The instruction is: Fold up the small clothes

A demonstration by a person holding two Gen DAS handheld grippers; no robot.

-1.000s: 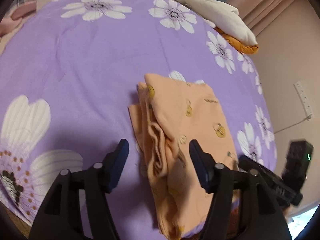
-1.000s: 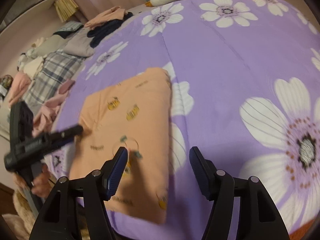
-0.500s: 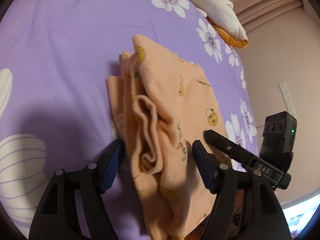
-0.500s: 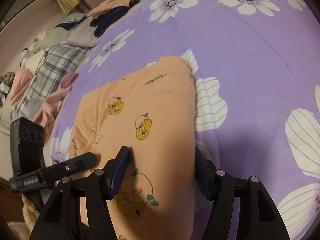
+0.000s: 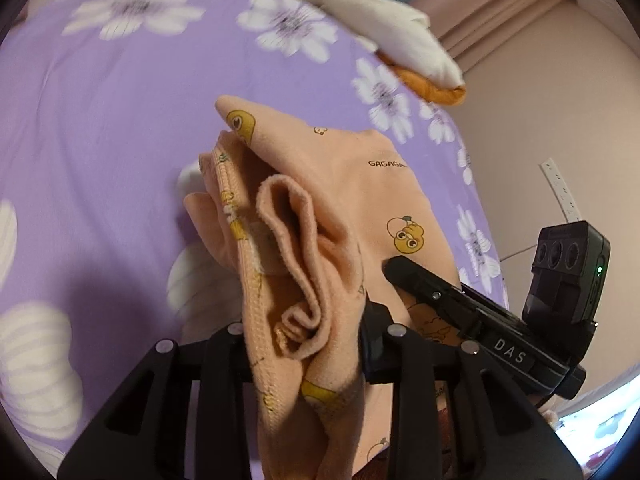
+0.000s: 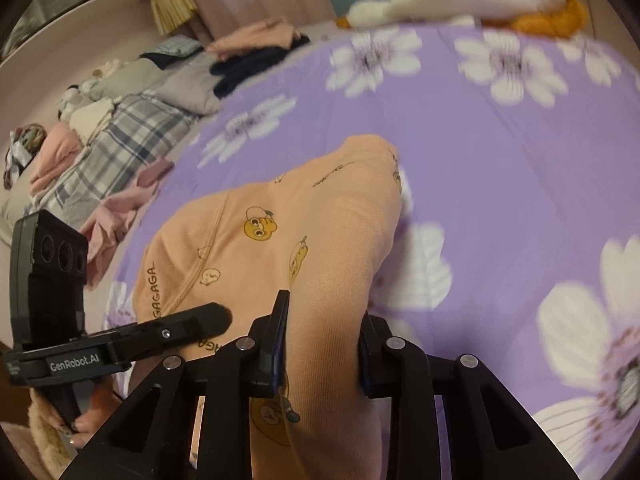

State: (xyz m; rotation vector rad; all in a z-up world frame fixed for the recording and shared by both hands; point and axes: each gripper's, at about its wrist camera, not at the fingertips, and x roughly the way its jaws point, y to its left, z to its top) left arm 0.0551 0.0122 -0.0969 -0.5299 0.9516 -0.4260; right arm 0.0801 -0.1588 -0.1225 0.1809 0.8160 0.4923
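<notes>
A folded orange garment (image 5: pixel 352 184) printed with small yellow cartoon figures lies on the purple flowered bedsheet (image 5: pixel 100 120). My left gripper (image 5: pixel 306 328) is closing, and its pads press on the bunched, layered near edge of the cloth. In the right wrist view the same garment (image 6: pixel 320 208) runs between the jaws of my right gripper (image 6: pixel 324 312), which is closing too and pinches the smooth folded edge. The near end of the cloth is raised off the sheet. One finger (image 5: pixel 404 270) of the right gripper rests on the cloth beside the left one.
A white and orange plush toy (image 5: pixel 400 48) lies at the bed's far edge. Piled clothes and a plaid blanket (image 6: pixel 120 132) sit beyond the bed's left side. A wall with a power strip (image 5: pixel 560 192) stands to the right. A hand (image 6: pixel 80 428) holds the left gripper's handle.
Both grippers came forward over the garment's near edge and their jaws narrowed onto the cloth. That edge has bunched and lifted off the sheet.
</notes>
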